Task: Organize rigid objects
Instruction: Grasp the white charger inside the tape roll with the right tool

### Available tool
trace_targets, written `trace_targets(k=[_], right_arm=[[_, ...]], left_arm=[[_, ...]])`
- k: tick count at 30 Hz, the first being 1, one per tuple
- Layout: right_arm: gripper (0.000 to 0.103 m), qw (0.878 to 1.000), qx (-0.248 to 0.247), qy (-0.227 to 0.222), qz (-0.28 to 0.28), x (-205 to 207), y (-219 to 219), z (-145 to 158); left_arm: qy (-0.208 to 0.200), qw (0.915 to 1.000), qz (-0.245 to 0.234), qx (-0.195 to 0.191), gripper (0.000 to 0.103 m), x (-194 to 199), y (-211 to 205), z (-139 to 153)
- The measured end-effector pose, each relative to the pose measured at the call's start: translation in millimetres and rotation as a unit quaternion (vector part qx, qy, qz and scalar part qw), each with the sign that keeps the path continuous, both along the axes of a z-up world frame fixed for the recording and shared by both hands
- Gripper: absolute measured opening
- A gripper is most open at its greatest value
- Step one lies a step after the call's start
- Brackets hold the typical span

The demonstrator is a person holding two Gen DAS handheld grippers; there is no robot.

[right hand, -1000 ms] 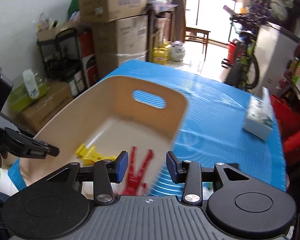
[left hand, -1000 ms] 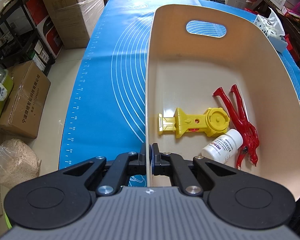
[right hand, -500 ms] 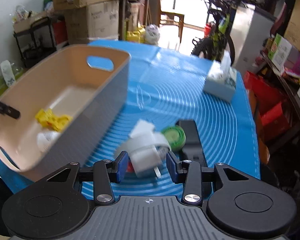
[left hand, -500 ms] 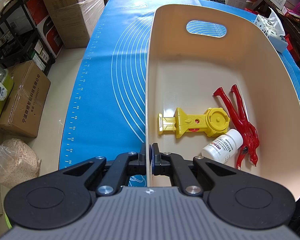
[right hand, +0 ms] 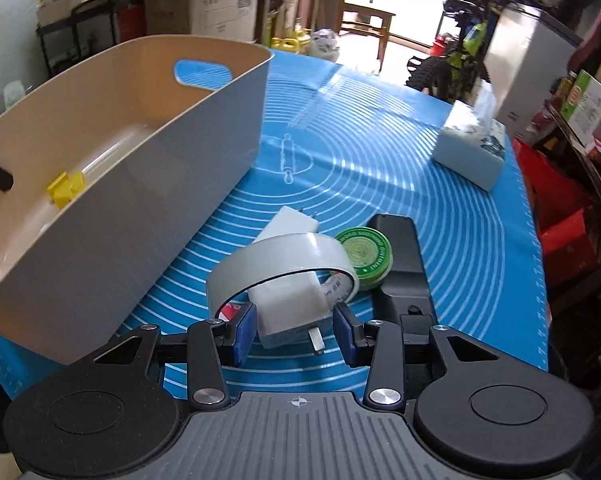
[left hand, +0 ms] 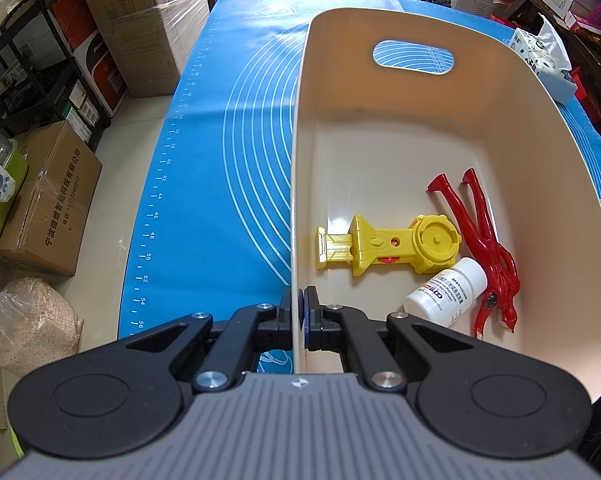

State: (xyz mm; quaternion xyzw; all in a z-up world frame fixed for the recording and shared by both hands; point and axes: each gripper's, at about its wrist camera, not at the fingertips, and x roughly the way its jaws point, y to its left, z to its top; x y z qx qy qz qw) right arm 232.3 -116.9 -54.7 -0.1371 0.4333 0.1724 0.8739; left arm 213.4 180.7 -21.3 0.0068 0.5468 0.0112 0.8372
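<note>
Three things already lie in the cream bin point(left hand: 380, 92): the yellow toy point(left hand: 388, 246), the white pill bottle point(left hand: 444, 292) and the red figure point(left hand: 488, 248); your left gripper point(left hand: 299, 314) is clenched on the bin's near wall, steadying it. Left on the bench's blue mat point(right hand: 440, 184), just beside the bin: the white plug adapter point(right hand: 288, 280), the tape roll point(right hand: 276, 260) looped over it, the green tin point(right hand: 364, 252) and a black remote point(right hand: 404, 264); the tissue box point(right hand: 472, 148) stands well apart. Your right gripper point(right hand: 294, 330) has released jaws standing either side of the adapter, pads not yet pressing; roughly halfway, I judge.
</note>
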Motion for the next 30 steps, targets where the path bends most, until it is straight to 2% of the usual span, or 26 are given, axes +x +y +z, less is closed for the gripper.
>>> trace_targets(k=[4,14,18,20,23,27,30], right_arm=[[0.059,1.000,-0.010,-0.003,0.018,2.8,0.9,-2.5],[0.061,0.996,-0.051,-0.007,0.068,10.9,12.5,-12.9],[0.058,0.997,-0.048,-0.010,0.065,11.0,14.1,-15.8],[0.052,0.997,-0.047,-0.010,0.062,10.2,14.8,-15.9],[0.051,0.998,-0.048,-0.003,0.051,9.8,16.3,-14.4],[0.050,0.999,-0.033,0.031,0.024,11.5,10.8,-6.5],[0.050,0.998,-0.054,0.038,0.024,6.9,9.2,0.4]], left_arm=[[0.000,1.0000,-0.001,0.002,0.005,-0.6,1.6,0.4],[0.000,1.0000,-0.002,0.005,0.006,-1.4,3.9,0.5],[0.000,1.0000,-0.002,0.005,0.006,-1.2,3.1,0.4],[0.000,1.0000,-0.002,0.005,0.006,-1.2,3.0,0.4],[0.000,1.0000,-0.002,0.005,0.006,-1.1,2.9,0.4],[0.000,1.0000,-0.002,0.005,0.006,-1.1,2.8,0.3],[0.000,1.0000,-0.003,0.006,0.006,-1.1,2.4,0.2]])
